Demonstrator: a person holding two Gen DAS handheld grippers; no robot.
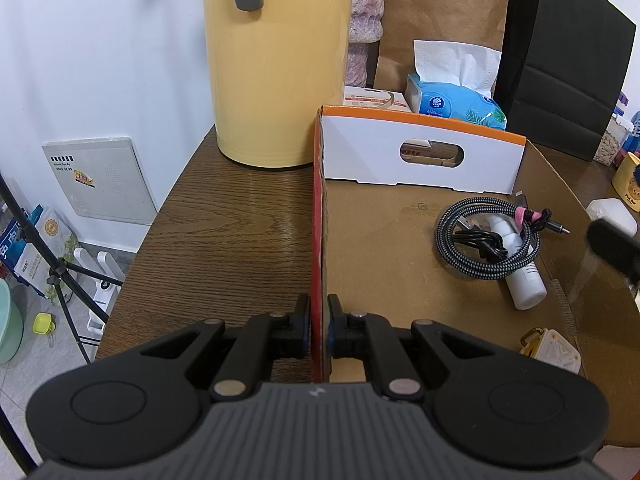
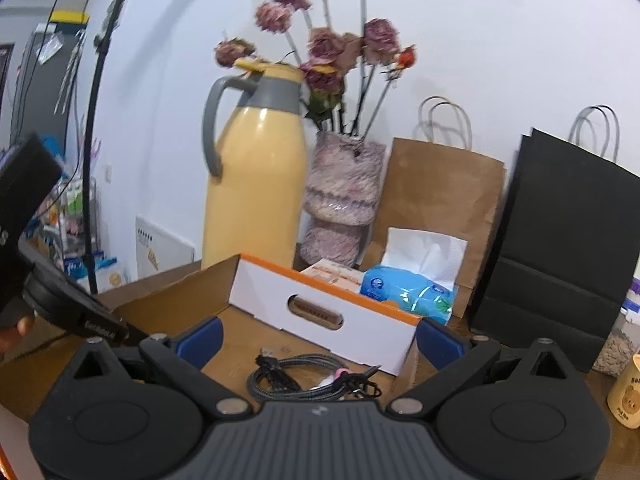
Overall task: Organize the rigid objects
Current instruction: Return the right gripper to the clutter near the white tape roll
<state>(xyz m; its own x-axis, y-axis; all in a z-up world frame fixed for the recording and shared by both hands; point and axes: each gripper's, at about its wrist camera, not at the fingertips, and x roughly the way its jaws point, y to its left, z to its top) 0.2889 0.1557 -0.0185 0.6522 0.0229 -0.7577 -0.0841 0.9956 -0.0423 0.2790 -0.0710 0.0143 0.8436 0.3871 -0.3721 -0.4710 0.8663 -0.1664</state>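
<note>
An open cardboard box [image 1: 380,240] with an orange rim lies on the brown wooden table [image 1: 224,240]. My left gripper [image 1: 319,330] is shut on the box's left wall, one pad on each side. Inside lie a coiled braided cable [image 1: 486,240] with a pink tie, a white bottle [image 1: 524,280] under it, and a small white-and-yellow object [image 1: 556,350] near the front. My right gripper [image 2: 320,334] hangs open above the box [image 2: 256,332] with nothing between its blue pads; the cable [image 2: 304,376] lies just below it.
A tall yellow thermos jug [image 1: 276,68] stands left of the box's far end. Behind are a vase of dried flowers [image 2: 344,200], a brown paper bag [image 2: 440,200], a black paper bag [image 1: 560,60], a blue tissue pack [image 1: 456,100] and a yellow cup [image 2: 628,396].
</note>
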